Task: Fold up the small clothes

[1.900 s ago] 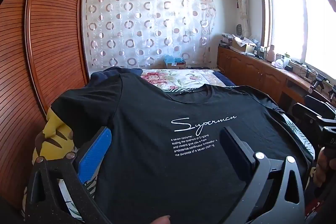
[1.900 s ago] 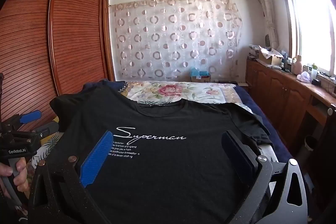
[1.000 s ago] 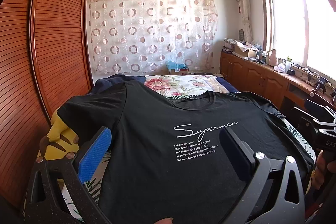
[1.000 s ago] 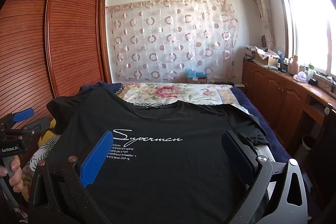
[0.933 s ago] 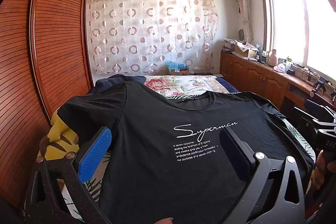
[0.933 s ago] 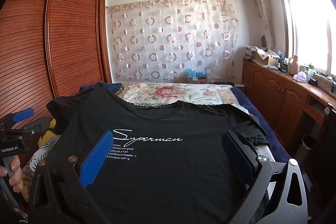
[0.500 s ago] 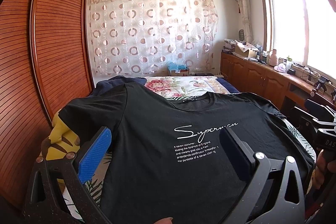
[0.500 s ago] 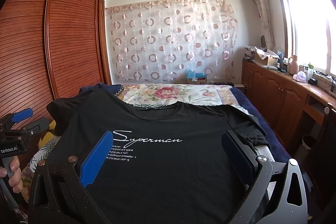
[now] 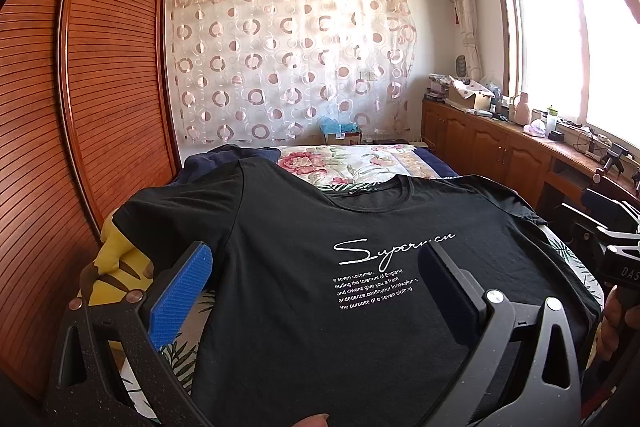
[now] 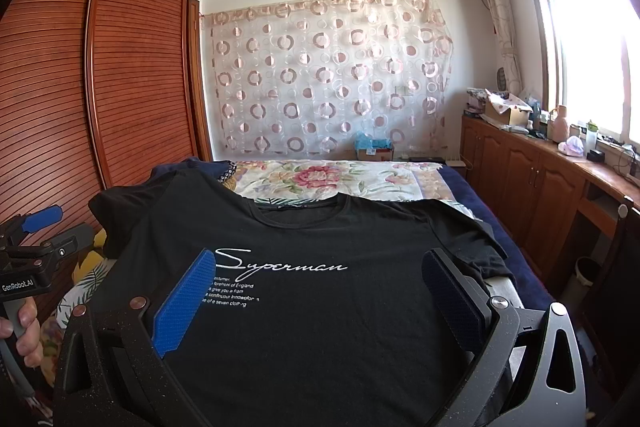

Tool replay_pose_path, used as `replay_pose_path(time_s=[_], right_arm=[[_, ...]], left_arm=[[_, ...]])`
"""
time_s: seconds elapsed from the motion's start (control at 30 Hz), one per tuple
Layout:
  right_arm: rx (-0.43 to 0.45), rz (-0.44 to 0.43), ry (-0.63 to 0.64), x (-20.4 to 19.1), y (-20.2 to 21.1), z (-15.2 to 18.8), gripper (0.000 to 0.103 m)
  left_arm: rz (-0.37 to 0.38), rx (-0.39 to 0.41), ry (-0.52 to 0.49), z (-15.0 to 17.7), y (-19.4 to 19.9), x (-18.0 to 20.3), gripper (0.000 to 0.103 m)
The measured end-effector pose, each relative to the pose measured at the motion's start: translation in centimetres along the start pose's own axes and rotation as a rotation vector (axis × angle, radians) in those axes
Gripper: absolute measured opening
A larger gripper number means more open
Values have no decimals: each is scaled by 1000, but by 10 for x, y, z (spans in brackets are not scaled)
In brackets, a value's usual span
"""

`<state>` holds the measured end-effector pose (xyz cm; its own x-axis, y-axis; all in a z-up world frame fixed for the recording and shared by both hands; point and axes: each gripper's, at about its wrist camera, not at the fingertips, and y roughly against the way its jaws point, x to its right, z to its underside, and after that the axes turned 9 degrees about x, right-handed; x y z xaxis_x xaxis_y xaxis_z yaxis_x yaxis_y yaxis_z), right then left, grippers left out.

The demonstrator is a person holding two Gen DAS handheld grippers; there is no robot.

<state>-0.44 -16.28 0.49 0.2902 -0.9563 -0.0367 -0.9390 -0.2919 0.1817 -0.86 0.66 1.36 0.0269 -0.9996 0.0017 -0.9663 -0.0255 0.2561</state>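
Note:
A black T-shirt with white "Superman" lettering lies spread face up on the bed, collar at the far end; it also shows in the right wrist view. My left gripper is open and empty, held above the shirt's lower left part. My right gripper is open and empty above the shirt's lower right part. The left gripper also shows at the right wrist view's left edge, and the right gripper's body at the left wrist view's right edge.
The bed has a floral cover. A yellow patterned item lies under the shirt's left sleeve. A slatted wooden wardrobe runs along the left. Wooden cabinets with clutter stand under the window at right. A dark blue cloth lies at the far left.
Both cameras have tilted up a little, so the shirt sits lower in view. The shirt has not moved and both grippers stay open.

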Motion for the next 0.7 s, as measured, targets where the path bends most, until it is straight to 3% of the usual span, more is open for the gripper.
replay_pose_path(time_s=[0.7], right_arm=[[2,-1,0,-1,-1,0,103]], left_arm=[[-8,5,-12,-2,0,0,103]])
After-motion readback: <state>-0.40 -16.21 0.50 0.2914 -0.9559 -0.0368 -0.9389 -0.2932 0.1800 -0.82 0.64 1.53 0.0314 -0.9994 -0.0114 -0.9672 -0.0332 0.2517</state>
